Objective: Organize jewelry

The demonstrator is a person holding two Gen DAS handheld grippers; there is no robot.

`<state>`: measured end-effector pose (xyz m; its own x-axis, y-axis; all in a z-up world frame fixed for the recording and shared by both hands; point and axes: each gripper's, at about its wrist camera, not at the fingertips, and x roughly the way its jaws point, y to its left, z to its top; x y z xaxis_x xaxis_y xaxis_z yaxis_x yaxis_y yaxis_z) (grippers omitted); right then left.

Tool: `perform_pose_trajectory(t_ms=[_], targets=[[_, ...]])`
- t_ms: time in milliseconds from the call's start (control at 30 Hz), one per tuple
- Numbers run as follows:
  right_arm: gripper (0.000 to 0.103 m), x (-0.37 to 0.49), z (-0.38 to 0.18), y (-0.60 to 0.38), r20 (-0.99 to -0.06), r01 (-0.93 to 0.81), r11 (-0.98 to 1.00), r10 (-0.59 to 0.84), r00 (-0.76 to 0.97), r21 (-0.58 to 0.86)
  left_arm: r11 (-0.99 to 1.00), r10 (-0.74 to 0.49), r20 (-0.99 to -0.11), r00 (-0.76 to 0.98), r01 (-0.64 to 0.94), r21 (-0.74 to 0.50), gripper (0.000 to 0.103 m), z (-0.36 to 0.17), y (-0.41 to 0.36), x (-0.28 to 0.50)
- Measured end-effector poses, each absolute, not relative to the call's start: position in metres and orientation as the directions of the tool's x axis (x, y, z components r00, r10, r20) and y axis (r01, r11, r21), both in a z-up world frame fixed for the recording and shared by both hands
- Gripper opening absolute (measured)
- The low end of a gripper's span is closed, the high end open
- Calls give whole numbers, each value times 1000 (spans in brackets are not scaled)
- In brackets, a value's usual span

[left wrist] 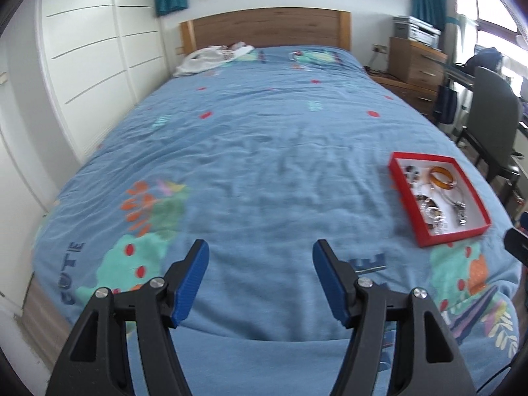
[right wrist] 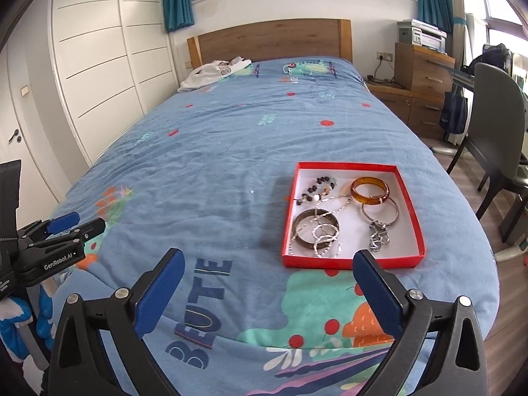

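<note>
Blue patterned bed cover [right wrist: 214,171] spread over the bed, right claw [right wrist: 269,285] held wide apart and empty nearest, left claw [left wrist: 260,280] likewise parted above bare cover, red tray [right wrist: 409,260] of jewelry laid just beyond the right claw, amber bangle [right wrist: 369,190] placed inside, wooden headboard [right wrist: 270,38] seen farthest.

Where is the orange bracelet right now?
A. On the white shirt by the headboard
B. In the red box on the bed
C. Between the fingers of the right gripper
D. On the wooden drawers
B. The orange bracelet lies inside the red box on the blue bed cover, next to the other bracelets and chains, and both grippers are open and empty.
</note>
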<state>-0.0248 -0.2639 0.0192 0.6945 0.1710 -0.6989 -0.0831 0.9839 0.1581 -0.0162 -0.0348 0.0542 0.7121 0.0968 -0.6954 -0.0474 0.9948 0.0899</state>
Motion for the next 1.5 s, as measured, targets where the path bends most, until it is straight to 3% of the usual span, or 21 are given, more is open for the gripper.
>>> perform_pose_trajectory(t_ms=[467,1500], targets=[[102,-42,21,-259,-686,-51,990,127,716,130,990,137,-653,745,-113,78,64,68,-16,-36],[102,-48,4,-271,-698,-33,991,116,706,131,998,56,-692,719,-15,65,64,56,-54,-42]])
